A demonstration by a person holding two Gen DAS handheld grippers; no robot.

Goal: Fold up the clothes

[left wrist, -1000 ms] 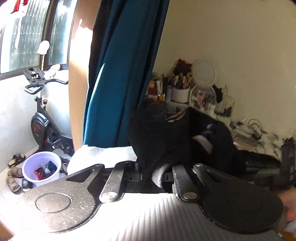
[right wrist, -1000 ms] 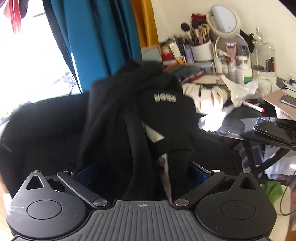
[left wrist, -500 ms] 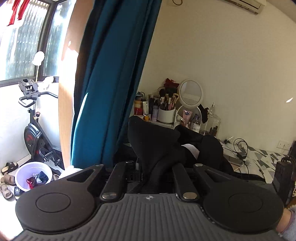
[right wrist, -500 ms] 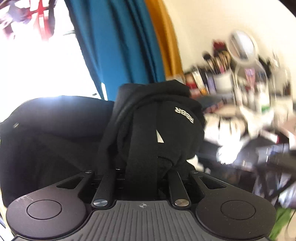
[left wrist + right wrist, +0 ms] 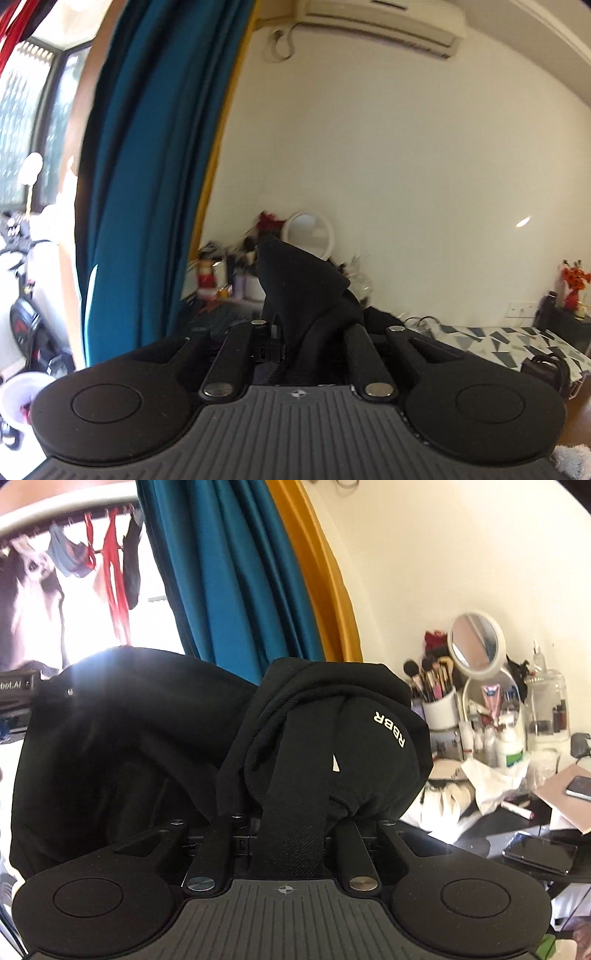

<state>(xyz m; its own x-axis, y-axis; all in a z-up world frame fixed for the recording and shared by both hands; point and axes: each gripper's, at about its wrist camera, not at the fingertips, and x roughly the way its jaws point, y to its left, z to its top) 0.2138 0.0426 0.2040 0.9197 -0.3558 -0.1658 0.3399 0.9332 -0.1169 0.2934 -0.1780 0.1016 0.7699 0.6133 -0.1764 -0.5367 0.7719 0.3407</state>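
Observation:
A black garment point(image 5: 325, 738) with small white lettering hangs bunched from my right gripper point(image 5: 291, 823), which is shut on a fold of it. The rest of the cloth drapes away to the left point(image 5: 110, 738). In the left wrist view my left gripper point(image 5: 306, 332) is shut on another part of the same black garment point(image 5: 299, 280), which stands up in a peak above the jaws. Both grippers are raised and point nearly level. The fingertips are hidden under the cloth in both views.
A teal curtain point(image 5: 229, 572) with a yellow one point(image 5: 325, 590) beside it hangs ahead. A cluttered vanity table point(image 5: 517, 812) with a round mirror point(image 5: 476, 638), brushes and bottles stands right. A phone point(image 5: 539, 849) lies there. An exercise bike point(image 5: 22, 317) stands left, an air conditioner point(image 5: 380, 22) above.
The right gripper's jaws closed on the black garment. Both grippers rose with the cloth, so the table and floor sank in view and more wall and curtain shows.

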